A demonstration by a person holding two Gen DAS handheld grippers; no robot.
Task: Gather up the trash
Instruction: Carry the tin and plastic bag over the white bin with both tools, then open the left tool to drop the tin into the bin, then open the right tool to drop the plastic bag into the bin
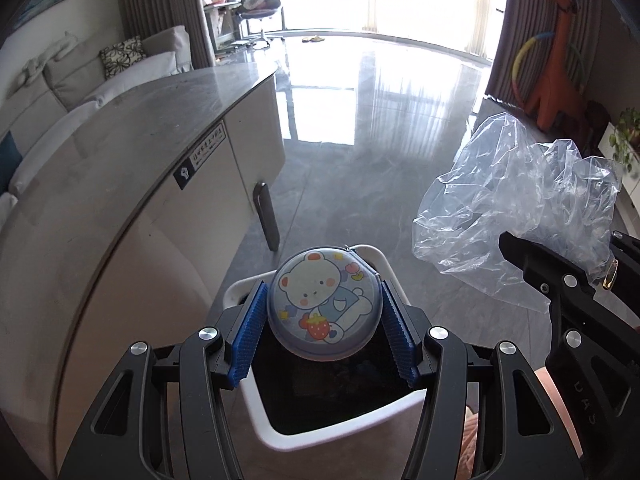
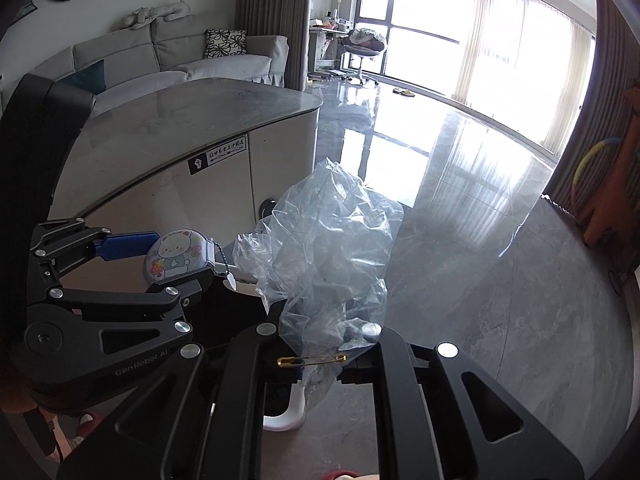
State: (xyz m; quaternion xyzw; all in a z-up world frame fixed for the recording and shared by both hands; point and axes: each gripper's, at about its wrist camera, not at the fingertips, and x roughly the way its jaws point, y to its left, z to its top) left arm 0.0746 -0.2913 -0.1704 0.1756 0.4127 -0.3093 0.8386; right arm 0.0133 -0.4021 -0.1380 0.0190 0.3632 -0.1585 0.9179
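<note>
Above the white bin (image 1: 344, 420), a round bear case (image 1: 320, 304) is clamped by the left gripper (image 1: 324, 320); beside it, a crumpled plastic bag (image 2: 324, 248) is pinched in the closed right gripper (image 2: 320, 364). Released off-centre, either could be deflected by the rim onto the floor.

Below my tools the grey glossy tiled floor (image 1: 360, 184) carries a white trash bin (image 1: 332, 428), standing just beside the grey-topped white cabinet (image 1: 120, 240), its dark mouth open.
</note>
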